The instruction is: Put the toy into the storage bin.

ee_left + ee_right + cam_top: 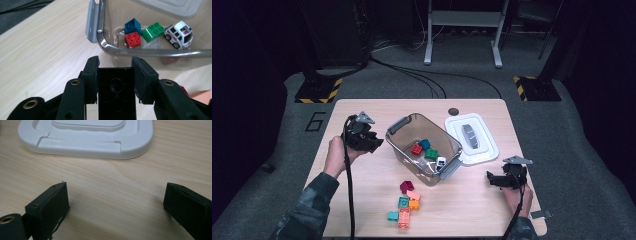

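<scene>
A person sits at a pale wooden desk [362, 200] with a two-jaw gripper in each hand. The left gripper [371, 141] hovers near the desk's left edge, just beside the left wall of a clear plastic bin [404, 145] that stands at the middle of the desk. In the left gripper view its fingers [91, 75] are clamped on a black brick [117, 92], held upright between them, with the bin's rim straight ahead.

Inside the bin lie a red brick [133, 39], a dark teal brick [132, 25], a green brick [153, 31] and a small white toy van [180, 33]. More loose bricks [406, 204] sit in a cluster near the desk's front edge. The bin's white lid [472, 137] lies flat toward the back right corner.

The right gripper [504, 178] rests near the desk's right edge, its fingers [53, 205] wide apart with nothing between them.

The step in hand looks to be dropping the black brick into the bin. To do it well, the brick should probably be carried clear over the rim before the grip is let go, and released low over a bare patch of the bin floor, so it neither strikes the edge nor bounces off the van.
</scene>
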`<state>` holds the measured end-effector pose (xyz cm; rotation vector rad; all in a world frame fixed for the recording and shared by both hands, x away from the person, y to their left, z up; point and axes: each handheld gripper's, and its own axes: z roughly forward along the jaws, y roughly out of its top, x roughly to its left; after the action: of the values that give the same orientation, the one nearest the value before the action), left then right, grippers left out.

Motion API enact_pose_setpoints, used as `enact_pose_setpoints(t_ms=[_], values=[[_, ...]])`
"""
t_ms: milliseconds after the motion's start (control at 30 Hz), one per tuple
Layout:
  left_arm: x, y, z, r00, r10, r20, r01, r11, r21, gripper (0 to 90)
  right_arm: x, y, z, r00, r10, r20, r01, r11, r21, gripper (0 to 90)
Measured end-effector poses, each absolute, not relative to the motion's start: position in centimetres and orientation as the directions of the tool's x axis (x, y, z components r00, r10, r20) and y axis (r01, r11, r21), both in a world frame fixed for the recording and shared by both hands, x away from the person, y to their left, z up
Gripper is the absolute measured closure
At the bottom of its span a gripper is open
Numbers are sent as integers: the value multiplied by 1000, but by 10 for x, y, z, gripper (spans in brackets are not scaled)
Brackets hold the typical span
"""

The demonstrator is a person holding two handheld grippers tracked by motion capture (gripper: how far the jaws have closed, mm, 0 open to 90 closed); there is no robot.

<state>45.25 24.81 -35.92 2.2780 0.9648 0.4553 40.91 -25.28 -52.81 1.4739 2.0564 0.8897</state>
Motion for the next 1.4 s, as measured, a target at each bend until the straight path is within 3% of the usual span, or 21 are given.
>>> enact_pose_setpoints(t_ms=[700, 1400], values=[[482, 210, -332, 693, 713, 101, 464, -549, 695, 590, 409, -253, -528, -324, 946, 5, 652, 219, 726, 53], [495, 177, -359, 736, 672, 85, 444, -573, 689, 589, 409, -253, -528, -327, 945, 4, 650, 222, 727, 53]])
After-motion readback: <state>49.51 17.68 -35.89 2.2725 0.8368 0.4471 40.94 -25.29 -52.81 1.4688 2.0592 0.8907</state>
